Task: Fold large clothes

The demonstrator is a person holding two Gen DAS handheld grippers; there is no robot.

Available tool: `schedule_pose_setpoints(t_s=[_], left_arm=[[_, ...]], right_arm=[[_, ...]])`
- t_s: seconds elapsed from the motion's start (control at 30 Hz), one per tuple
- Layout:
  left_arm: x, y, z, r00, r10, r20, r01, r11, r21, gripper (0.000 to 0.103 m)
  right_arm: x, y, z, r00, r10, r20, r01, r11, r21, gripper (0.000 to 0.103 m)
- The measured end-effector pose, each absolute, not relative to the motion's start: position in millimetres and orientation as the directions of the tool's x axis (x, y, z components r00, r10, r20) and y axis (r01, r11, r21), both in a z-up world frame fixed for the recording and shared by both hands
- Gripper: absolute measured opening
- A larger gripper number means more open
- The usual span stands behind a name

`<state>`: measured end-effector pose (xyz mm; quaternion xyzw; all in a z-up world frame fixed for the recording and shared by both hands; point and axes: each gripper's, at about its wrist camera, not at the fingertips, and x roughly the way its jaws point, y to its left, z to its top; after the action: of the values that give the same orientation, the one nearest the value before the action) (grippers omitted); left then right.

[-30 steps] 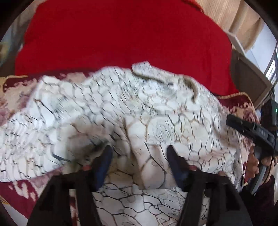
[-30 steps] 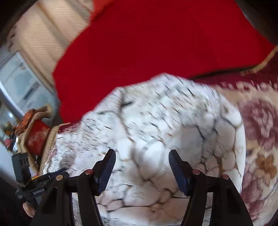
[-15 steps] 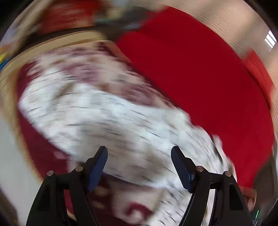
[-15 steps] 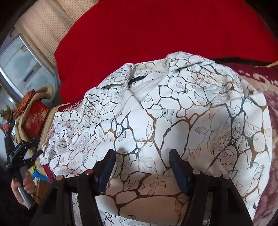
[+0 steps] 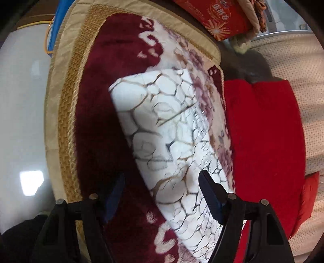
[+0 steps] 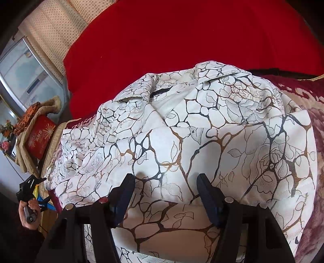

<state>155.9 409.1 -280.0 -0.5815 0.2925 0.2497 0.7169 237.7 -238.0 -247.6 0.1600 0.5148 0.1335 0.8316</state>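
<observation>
We find the white garment [image 6: 202, 141], printed with dark and gold crackle lines, lying partly folded on the maroon floral rug [image 5: 97, 121], its collar toward the red cushion [image 6: 182, 40] that borders the rug. The right hand-held gripper [image 6: 165, 194] hovers just over the garment's near folded edge, jaws apart, with no cloth pinched between its blue pads. The left hand-held gripper [image 5: 160, 198] stands at the garment's narrow end; its jaws are closing, the garment's edge lies between them, and the pads do not press it. Beyond the rug's gold border [image 5: 66, 113] from the garment stands a red printed box [image 5: 214, 18]. A hand [image 6: 28, 210] grips the left tool's handle.
</observation>
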Motion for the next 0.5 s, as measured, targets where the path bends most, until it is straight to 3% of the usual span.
schedule_pose_setpoints(t_s=[0.07,0.3,0.5], left_arm=[[161.9,413.5,-278.2,0.72,0.023,-0.693,-0.68,0.221,-0.699,0.046],[178.9,419.6,-276.9,0.708,0.067,-0.703,-0.689,0.282,-0.667,0.015],[195.7,378.5,-220.4,0.783,0.17,-0.598,-0.588,0.517,-0.622,0.009]], right_arm=[[237.5,-238.6,-247.3,0.435,0.388,-0.813,-0.056,0.912,0.406,0.068],[237.5,-238.7,-247.0,0.426,0.397,-0.813,-0.065,0.91,0.41,0.068],[235.2,-239.3,-243.2,0.437,0.386,-0.813,-0.072,0.915,0.396,0.068]])
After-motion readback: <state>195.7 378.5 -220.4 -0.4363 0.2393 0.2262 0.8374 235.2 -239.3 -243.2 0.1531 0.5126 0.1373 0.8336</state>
